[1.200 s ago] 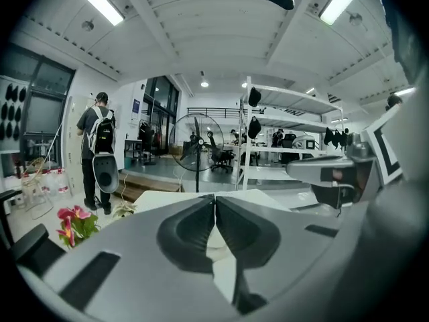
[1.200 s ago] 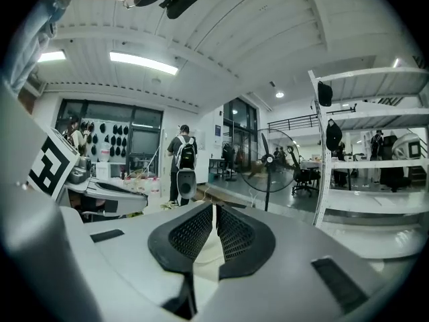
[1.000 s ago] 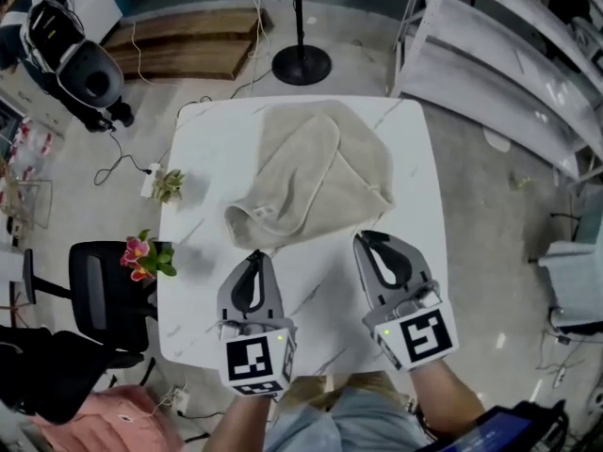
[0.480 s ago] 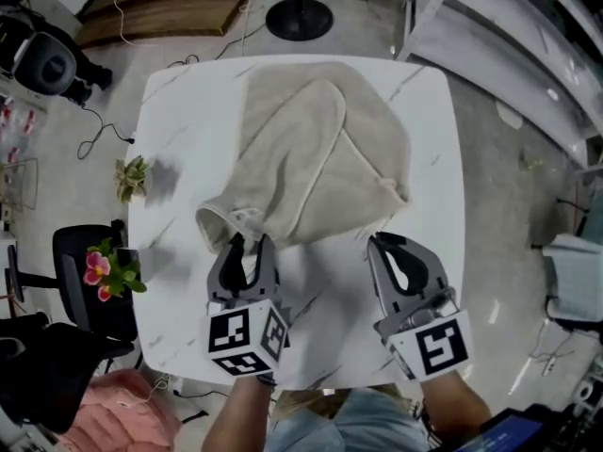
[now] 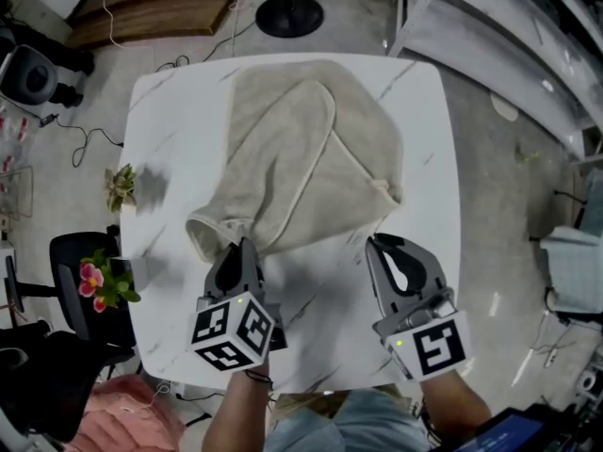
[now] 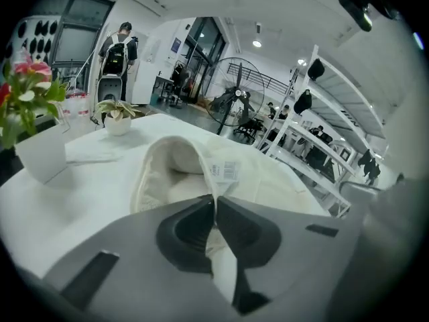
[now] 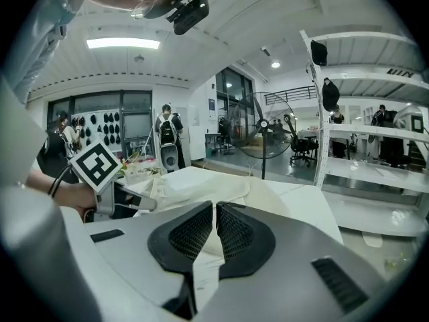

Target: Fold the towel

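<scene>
Pinching the towel (image 5: 311,149) at its near-left corner, left gripper (image 5: 242,244) fingers (image 6: 188,230) have just closed on the hem. Towel lies rumpled, partly folded over, on the white bench (image 5: 424,158). Small white tag (image 6: 225,172) at that hem carries barcode-like print, unreadable. Right gripper (image 5: 374,243) fingers (image 7: 244,241) are together with nothing between them, over bare bench just beside the towel's near edge. Marker cubes (image 5: 231,331) show black-and-white squares, no text.

Left claw (image 5: 242,244) at towel (image 5: 287,144) corner
</scene>
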A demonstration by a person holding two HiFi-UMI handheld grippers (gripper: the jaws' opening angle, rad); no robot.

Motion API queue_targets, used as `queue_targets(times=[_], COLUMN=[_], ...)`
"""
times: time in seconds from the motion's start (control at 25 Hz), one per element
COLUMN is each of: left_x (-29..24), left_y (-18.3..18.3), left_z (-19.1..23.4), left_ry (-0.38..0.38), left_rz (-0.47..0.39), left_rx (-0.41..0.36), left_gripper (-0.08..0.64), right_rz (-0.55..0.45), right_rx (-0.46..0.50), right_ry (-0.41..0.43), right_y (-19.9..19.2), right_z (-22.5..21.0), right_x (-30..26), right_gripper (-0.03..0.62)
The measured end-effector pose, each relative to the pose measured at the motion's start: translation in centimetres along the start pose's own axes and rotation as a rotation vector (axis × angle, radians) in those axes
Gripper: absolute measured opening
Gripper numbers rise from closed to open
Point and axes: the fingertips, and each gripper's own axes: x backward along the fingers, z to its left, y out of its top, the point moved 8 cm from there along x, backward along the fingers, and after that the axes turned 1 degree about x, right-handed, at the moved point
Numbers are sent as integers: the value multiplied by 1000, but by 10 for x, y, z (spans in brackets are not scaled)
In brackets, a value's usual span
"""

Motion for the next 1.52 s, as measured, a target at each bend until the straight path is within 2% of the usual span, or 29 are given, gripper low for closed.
queue_targets(times=[0.16,0.28,0.36,0.44,0.56,0.96,1.16,1.44,1.52], left_x=[27,55,73,86,97,87,78,74,74], left_y=[15,28,31,32,33,37,38,32,32], left_z=[-8,-16,-15,-10,-1,11,15,21,22], left_ry=[-87,-126,-145,-153,-151,-119,-100,-80,-79], left_rz=[-34,-43,-47,-52,-61,-48,-32,-5,-6], left_rx=[52,79,97,123,161,199,199,199,199], left_gripper=[18,18,18,18,18,20,18,19,18], right_rz=[-6,26,59,80,103,133,186,268,280], right_rx=[18,61,93,119,140,34,-34,-88,-70], right_ry=[2,9,13,29,54,82,96,143,150], right_y=[3,0,-3,-6,-10,3,3,-7,-7], right_z=[2,6,8,8,5,-43,-63,-71,-70], right_x=[1,1,-3,-8,-19,-92,-130,-157,-160], right_gripper=[32,35,43,85,109,149,155,153,117])
